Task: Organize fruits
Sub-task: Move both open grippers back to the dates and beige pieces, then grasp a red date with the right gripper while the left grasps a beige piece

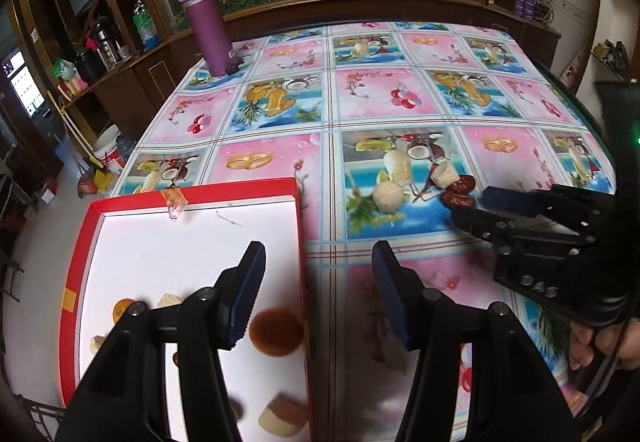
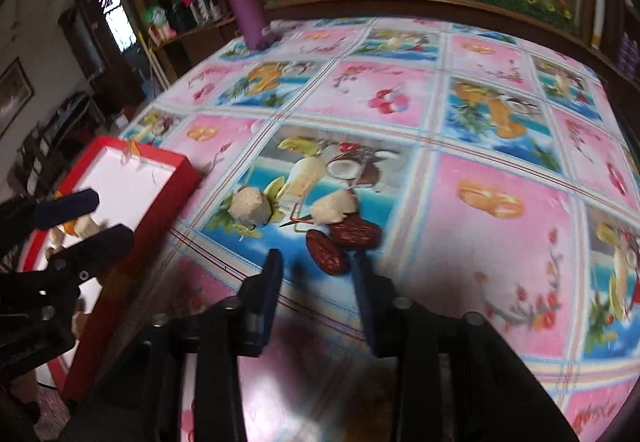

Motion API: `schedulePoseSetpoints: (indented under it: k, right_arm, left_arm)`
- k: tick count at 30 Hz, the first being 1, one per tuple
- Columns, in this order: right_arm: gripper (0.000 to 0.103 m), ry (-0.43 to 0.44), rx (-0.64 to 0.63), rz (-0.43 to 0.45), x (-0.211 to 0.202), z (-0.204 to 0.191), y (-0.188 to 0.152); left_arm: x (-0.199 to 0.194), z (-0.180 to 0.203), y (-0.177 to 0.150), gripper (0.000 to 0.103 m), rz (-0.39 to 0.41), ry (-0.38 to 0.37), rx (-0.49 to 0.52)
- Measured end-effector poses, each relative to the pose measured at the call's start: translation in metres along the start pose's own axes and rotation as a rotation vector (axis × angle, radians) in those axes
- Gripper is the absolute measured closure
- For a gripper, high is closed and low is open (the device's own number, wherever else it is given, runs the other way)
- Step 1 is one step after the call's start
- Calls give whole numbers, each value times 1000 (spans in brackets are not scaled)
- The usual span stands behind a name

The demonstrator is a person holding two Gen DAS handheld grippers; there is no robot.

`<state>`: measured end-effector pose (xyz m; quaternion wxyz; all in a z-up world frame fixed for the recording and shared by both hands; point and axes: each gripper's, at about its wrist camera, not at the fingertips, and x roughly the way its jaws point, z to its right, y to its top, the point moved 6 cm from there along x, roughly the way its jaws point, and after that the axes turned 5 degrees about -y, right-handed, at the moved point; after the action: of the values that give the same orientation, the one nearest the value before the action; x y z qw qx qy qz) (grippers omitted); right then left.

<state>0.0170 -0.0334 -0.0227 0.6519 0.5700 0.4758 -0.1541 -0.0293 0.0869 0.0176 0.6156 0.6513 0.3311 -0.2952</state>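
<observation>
Two dark red dates (image 2: 326, 254) lie on the fruit-print tablecloth (image 2: 500, 282), with a beige ball (image 2: 250, 207) and a beige chunk (image 2: 334, 209) just behind them. My right gripper (image 2: 316, 274) hovers low over the nearer date with its jaws apart. The date lies at the fingertips and the pads do not press it. In the left wrist view the right gripper (image 1: 476, 207) points at the dates (image 1: 458, 195). My left gripper (image 1: 318, 282) is open and holds nothing above the right rim of the red box (image 1: 192, 193). Several fruit pieces lie inside the box, among them a brown round one (image 1: 276, 330).
A purple flask (image 1: 210, 29) stands at the table's far left corner. A wooden cabinet with a glass front runs behind the table. A person's hand (image 1: 600, 346) holds the right gripper's handle. The red box (image 2: 120, 177) sits at the table's left edge.
</observation>
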Motion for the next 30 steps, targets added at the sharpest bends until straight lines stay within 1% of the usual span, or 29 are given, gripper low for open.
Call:
schedulePoseSetpoints:
  k: [1,3,5,8,12,15,20,23,24,25,29,30]
  right_arm:
    - [76,-2,-8,-12,4,-2,0]
    - [78,-21,-31,1,6,-5,2]
    - [86,-30,-45,10,7,-5,2]
    - [87,-17,-37,14,4,1,0]
    - [87,0,-5,33,-6,14,-1]
    - [87,32,32,48,-16,22,-5]
    - [87,70,74,42,-22,29,-8]
    - [87,82,86,41,-24,29,-9]
    - [87,85,89,41,-24,29,-9]
    - [87,86,91,42,-24,29,-9]
    - [87,99,104,39,-25,30,-10]
    - [87,103,108,36,-24,30,-10]
  left_arm:
    - [2,-1,0,46,-6,1,-2]
    - [6,-1,2,46,-17,-4,-4]
    - [11,0,4,46,-26,-14,-6]
    - [21,5,11,46,-42,-22,0]
    - [41,17,18,46,-86,-51,2]
    - [53,30,24,46,-103,-85,14]
    - [73,37,29,46,-136,-67,39]
    - [81,40,30,47,-140,-85,43]
    - [84,40,30,48,-146,-89,40]
    - [86,40,30,55,-151,-94,36]
    - [88,44,32,65,-139,-128,36]
    - [88,45,32,72,-137,-146,34]
